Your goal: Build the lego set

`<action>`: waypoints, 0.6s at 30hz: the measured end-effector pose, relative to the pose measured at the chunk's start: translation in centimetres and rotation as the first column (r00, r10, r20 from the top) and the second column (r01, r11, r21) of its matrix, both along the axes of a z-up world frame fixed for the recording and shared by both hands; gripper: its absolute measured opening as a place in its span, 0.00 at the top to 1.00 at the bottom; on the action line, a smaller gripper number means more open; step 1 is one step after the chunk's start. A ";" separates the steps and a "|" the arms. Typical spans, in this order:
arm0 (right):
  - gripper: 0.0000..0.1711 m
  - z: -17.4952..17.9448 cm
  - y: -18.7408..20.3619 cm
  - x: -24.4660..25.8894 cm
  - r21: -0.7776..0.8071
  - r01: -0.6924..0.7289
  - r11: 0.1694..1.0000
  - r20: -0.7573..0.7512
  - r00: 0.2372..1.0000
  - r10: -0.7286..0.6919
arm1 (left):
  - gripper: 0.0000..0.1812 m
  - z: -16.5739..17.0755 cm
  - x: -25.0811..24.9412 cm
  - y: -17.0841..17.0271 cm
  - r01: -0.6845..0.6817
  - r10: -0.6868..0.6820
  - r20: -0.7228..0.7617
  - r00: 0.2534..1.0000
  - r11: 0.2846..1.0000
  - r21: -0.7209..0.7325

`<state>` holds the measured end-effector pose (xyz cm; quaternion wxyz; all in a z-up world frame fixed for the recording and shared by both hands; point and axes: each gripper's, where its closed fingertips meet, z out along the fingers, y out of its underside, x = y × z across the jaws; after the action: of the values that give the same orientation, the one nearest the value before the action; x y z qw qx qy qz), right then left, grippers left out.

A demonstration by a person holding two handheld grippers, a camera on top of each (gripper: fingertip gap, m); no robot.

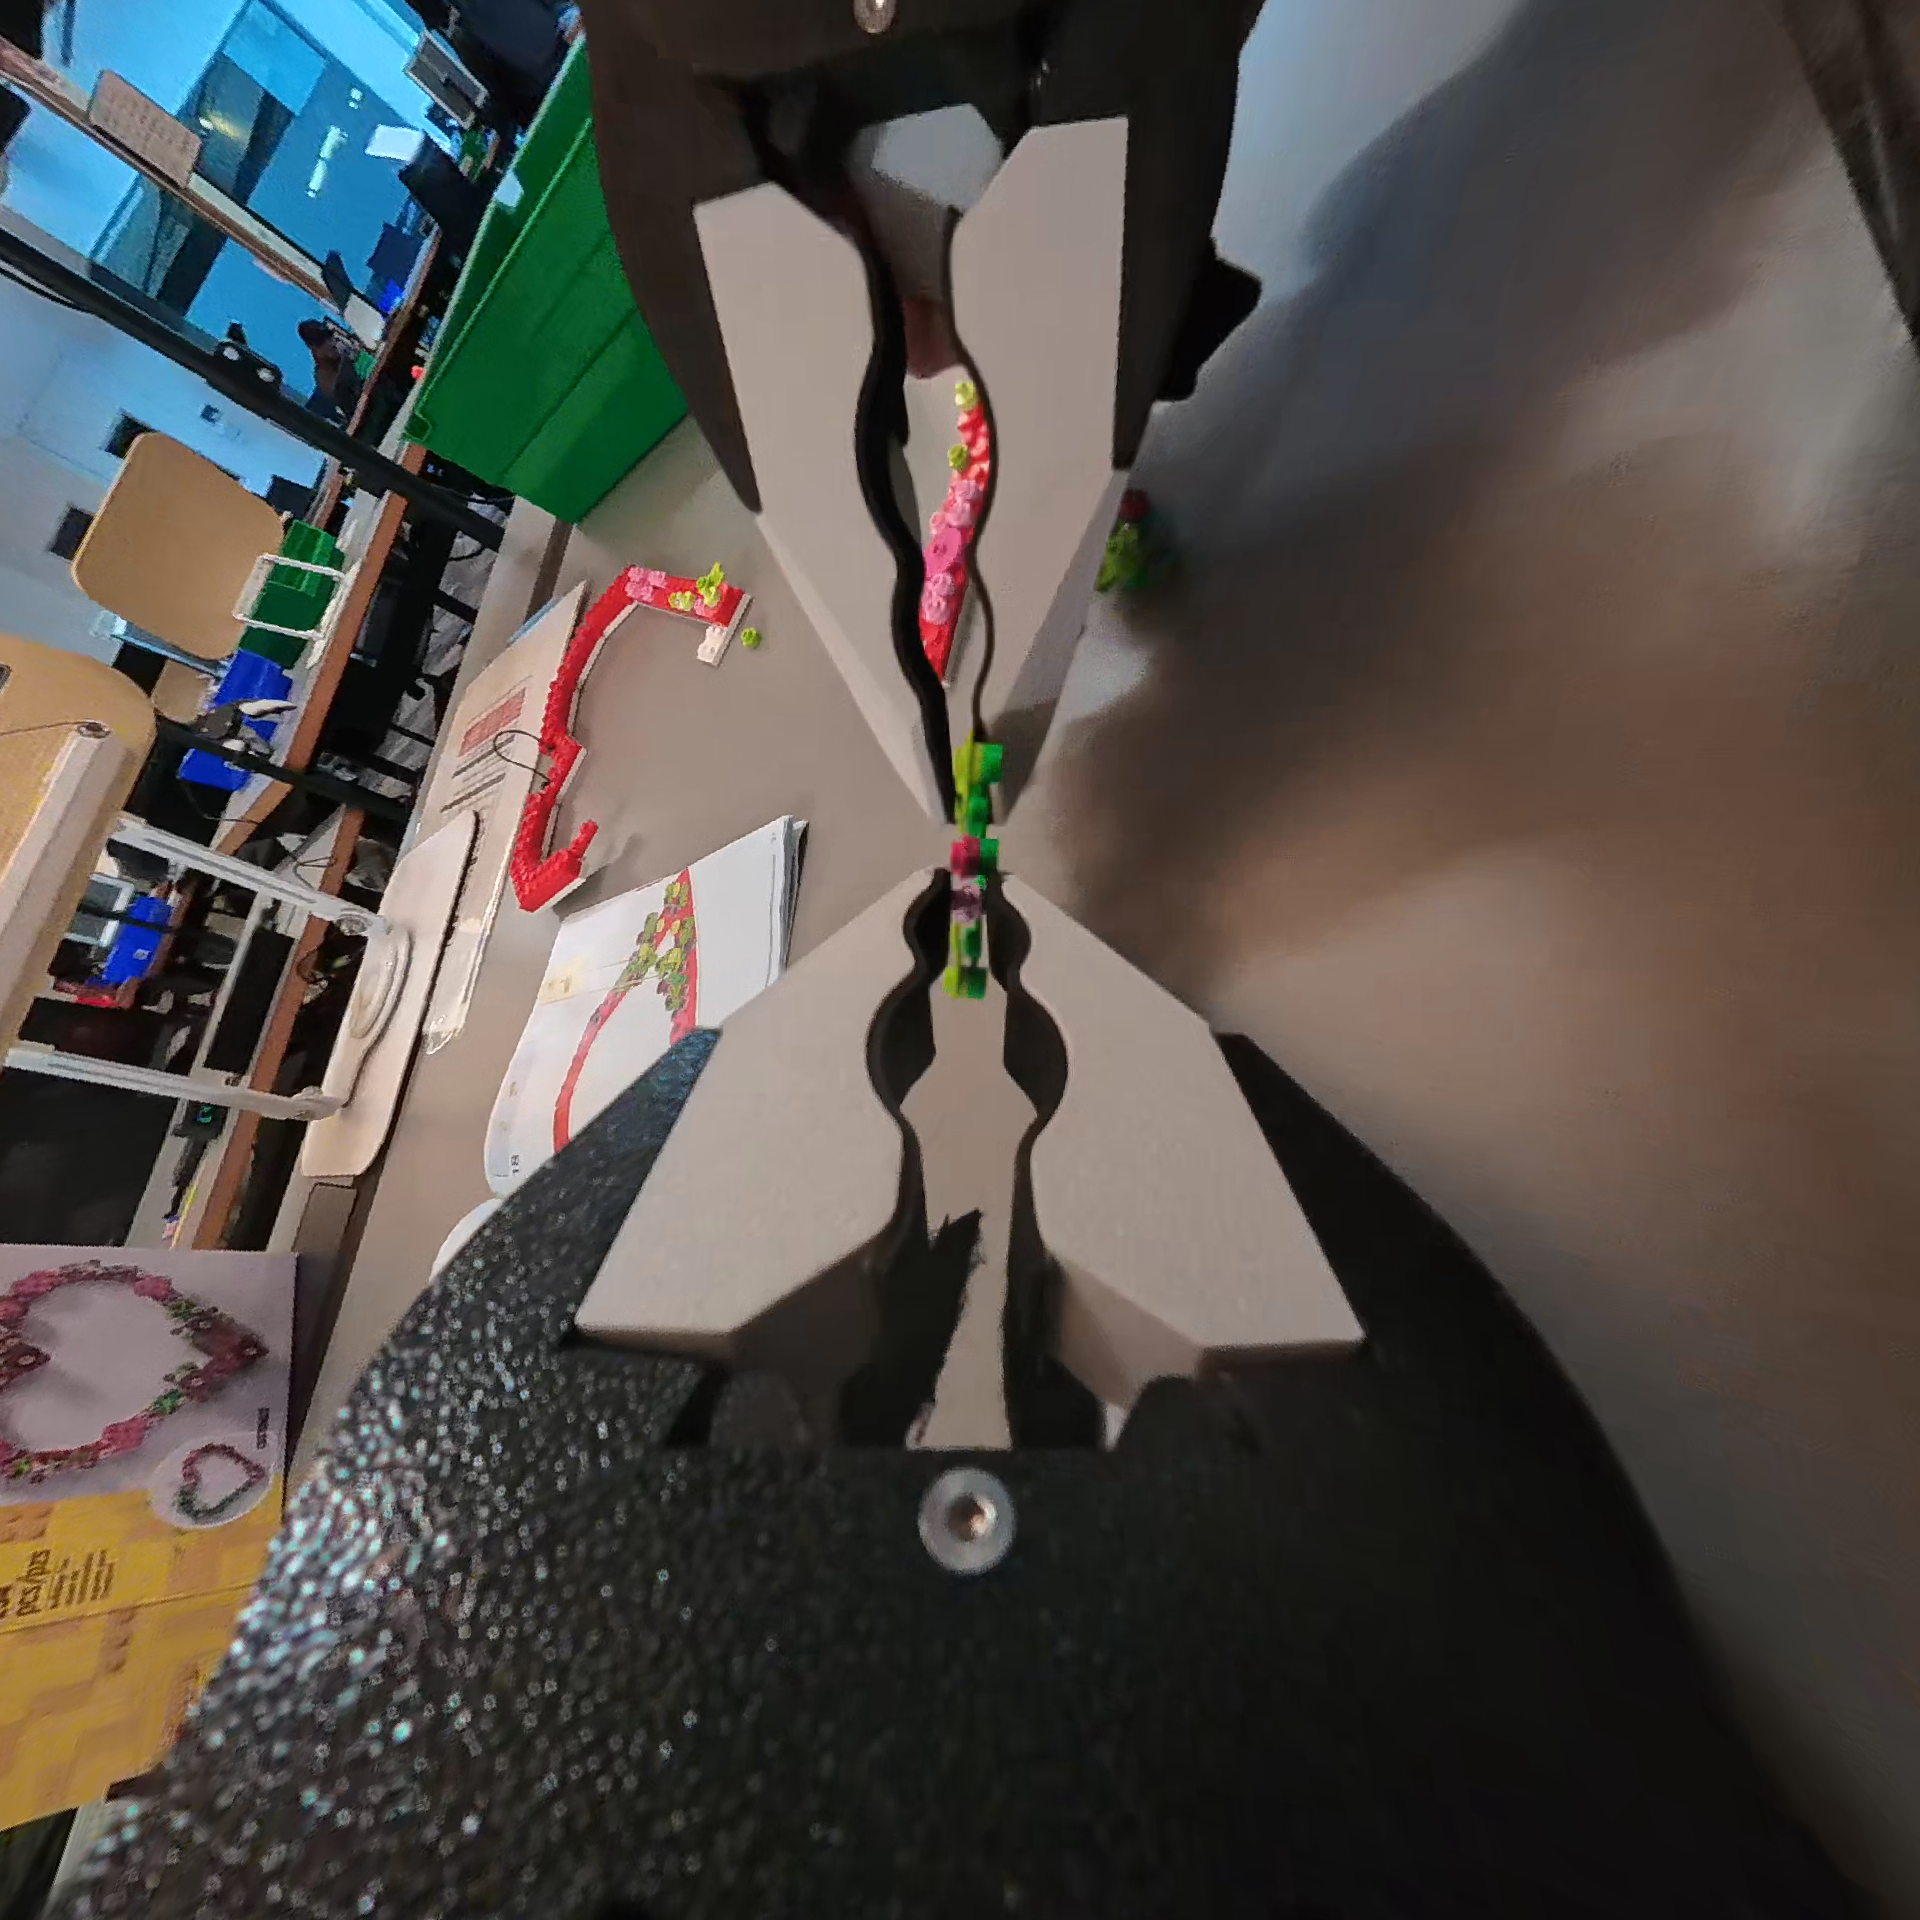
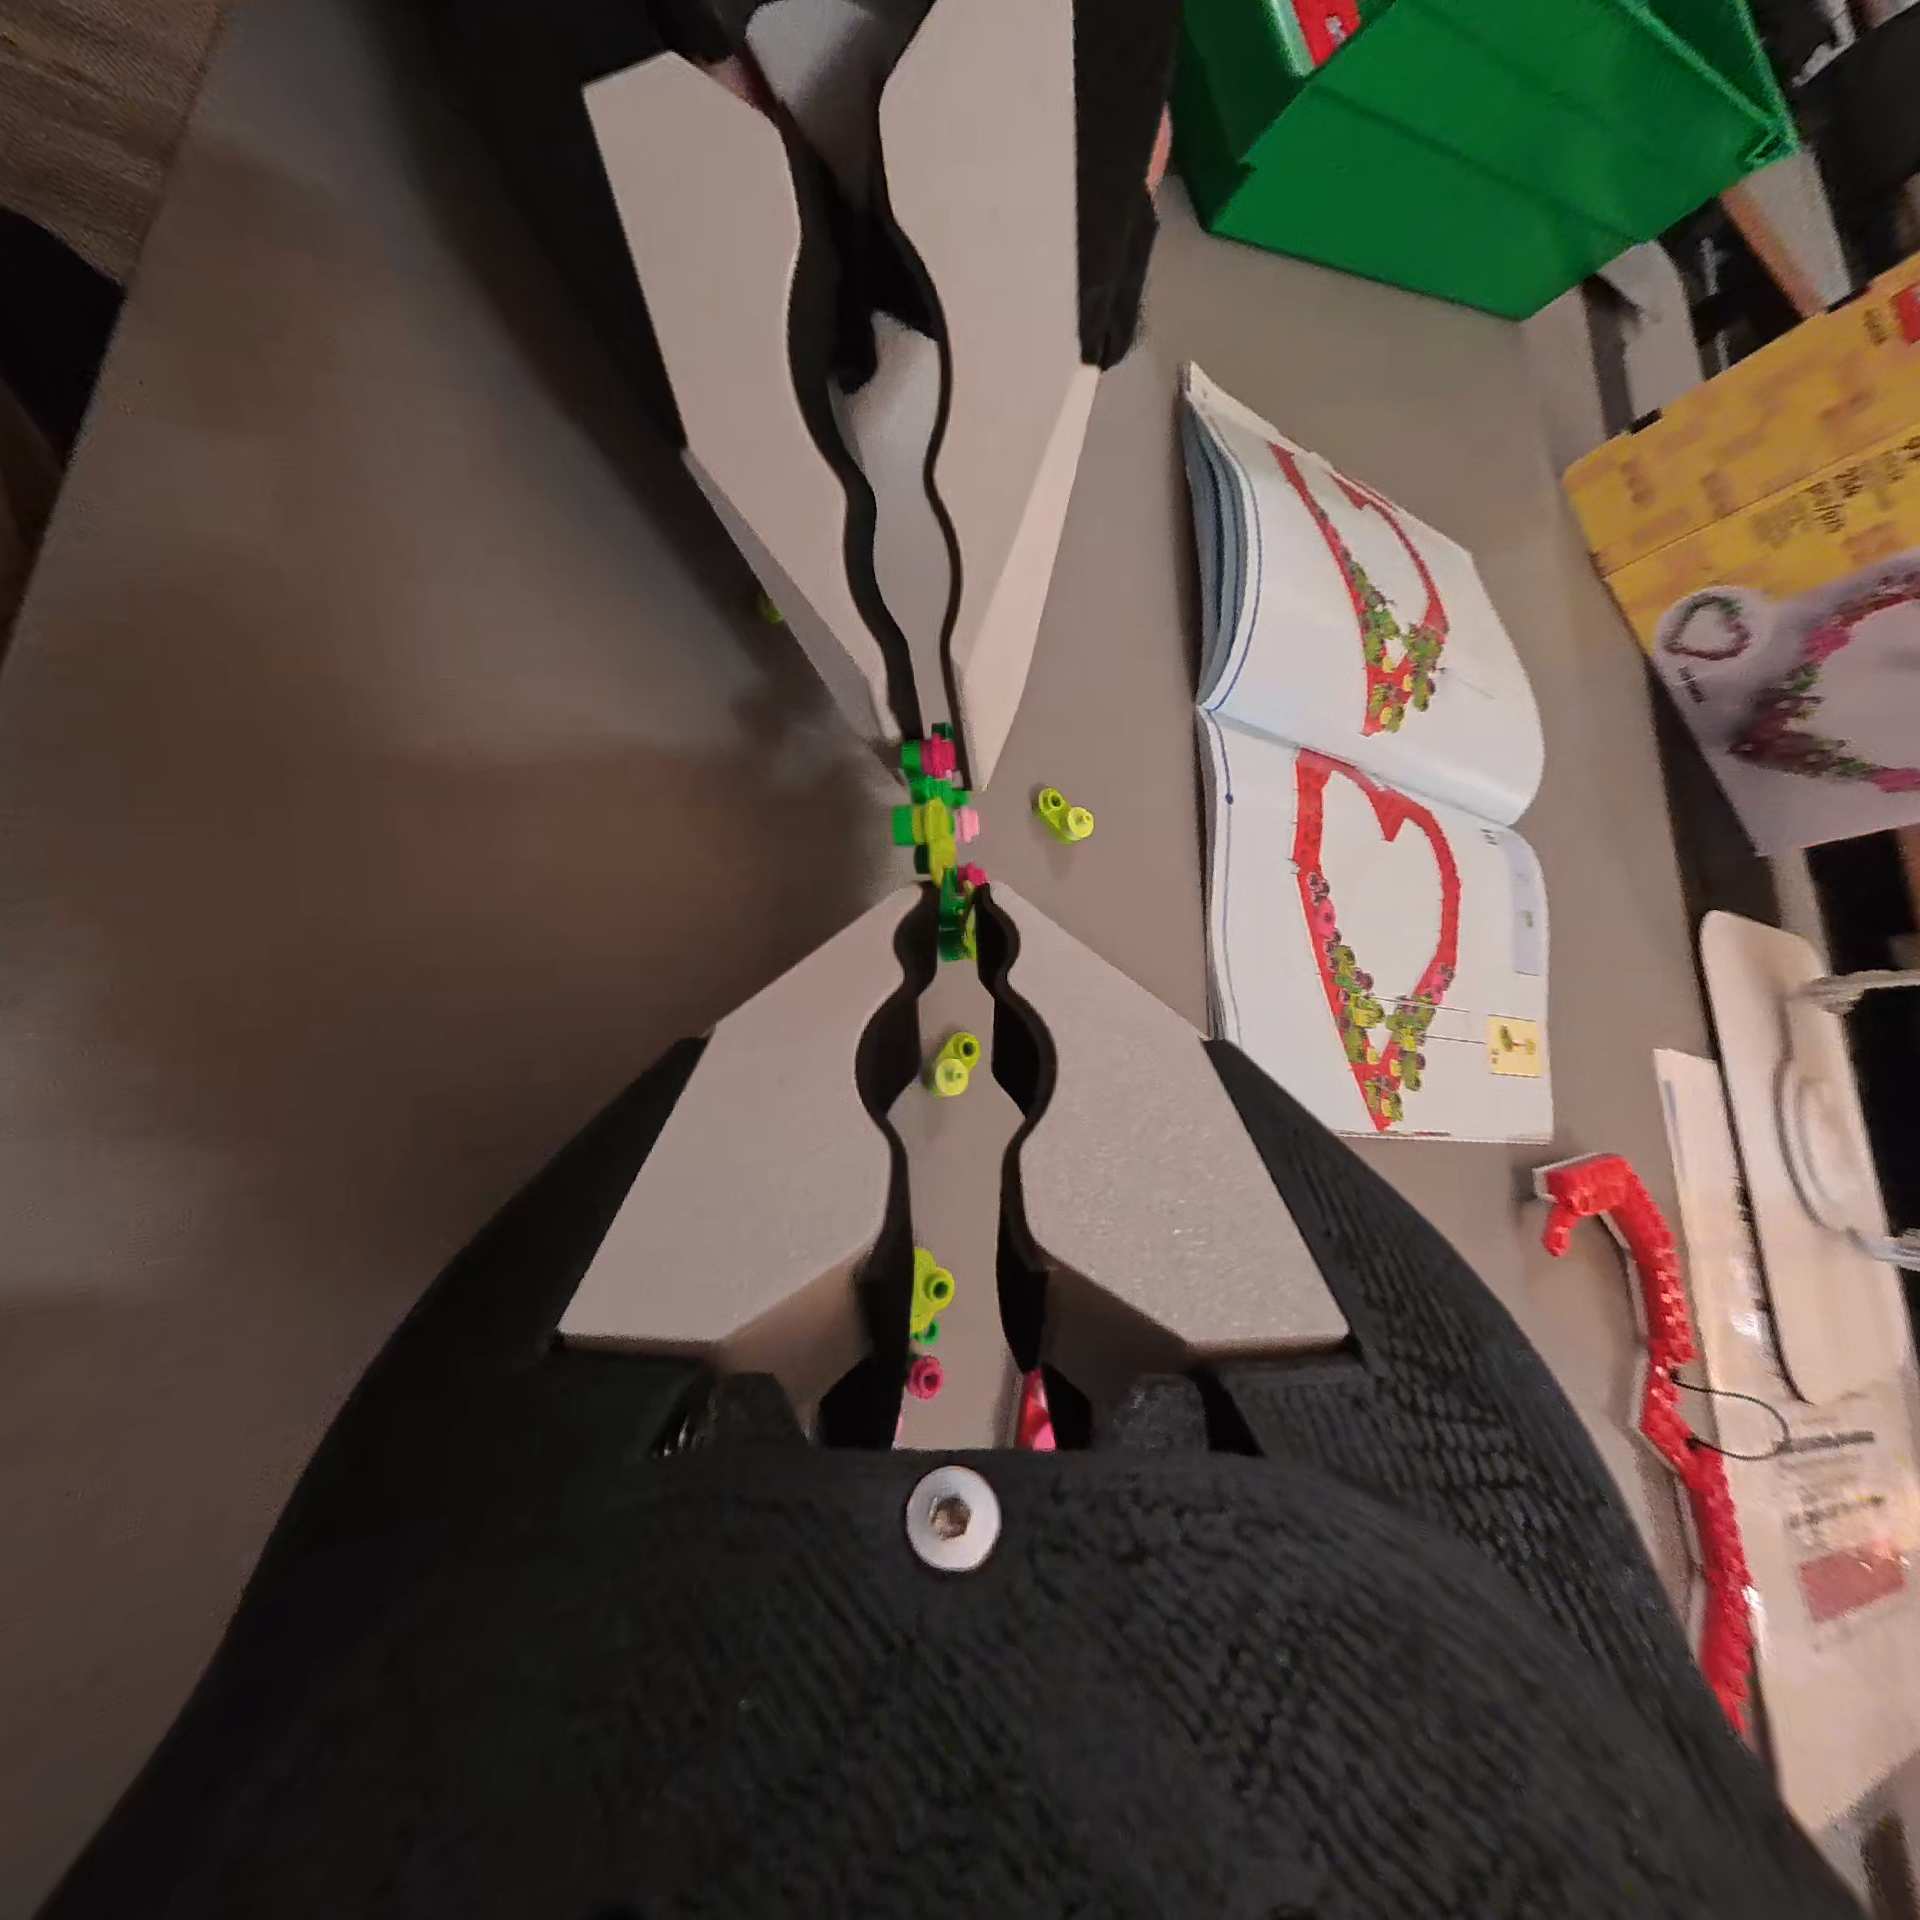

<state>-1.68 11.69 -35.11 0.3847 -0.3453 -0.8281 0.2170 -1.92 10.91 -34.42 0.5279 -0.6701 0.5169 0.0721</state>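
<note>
Pinching the flower cluster (image 1: 968, 868) (image 2: 928, 816) from both ends: left claw (image 1: 966, 888) (image 2: 935, 746) pressed together on its pink and lime end, right claw (image 2: 951, 899) (image 1: 974, 784) pressed together on its green end, tip to tip with only the bricks between them. Held up off the grey table (image 1: 717, 748) (image 2: 1143, 1091), not resting on it. Directly beneath, seen through the right claw's gap, three loose lime pieces (image 2: 954, 1065) (image 2: 930, 1288) (image 2: 1065, 816) and one pink stud (image 2: 923, 1377), all apart from each other. Farther off, behind the right claw in the left wrist view, a red strip with pink flowers (image 1: 951, 520), and just past that claw a small green and red piece (image 1: 1127, 551). On one side of the claws, open tabletop only, blurred, with the edge hard to place. On the other side, crowded: an open booklet (image 1: 665, 987) (image 2: 1382, 790) lying flat nearest, then a red heart half (image 1: 566, 727) (image 2: 1621, 1278) partly over a clear bag (image 1: 488, 748) (image 2: 1808, 1507), touching it. Beyond the booklet, a yellow box (image 1: 125, 1507) (image 2: 1766, 499) at the table's edge and a green bin (image 1: 540, 312) (image 2: 1486, 156) standing tall at the far end, well apart from the claws. Past the table's edge, a chair (image 1: 177, 540) and shelving, out of reach of the work. Nothing between the claw tips and the bare tabletop below except the scattered small pieces.
</note>
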 end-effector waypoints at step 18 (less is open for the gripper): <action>0.92 0.8 -0.9 0.3 -0.037 -0.004 0.999 -0.032 0.999 0.003 | 0.98 -0.9 -0.6 1.0 -0.091 0.122 -0.204 0.971 0.984 0.155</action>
<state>-1.38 10.77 -34.36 0.3911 -0.3474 -0.8183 0.2382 -2.57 11.95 -35.34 0.5118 -0.6455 0.5270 0.2090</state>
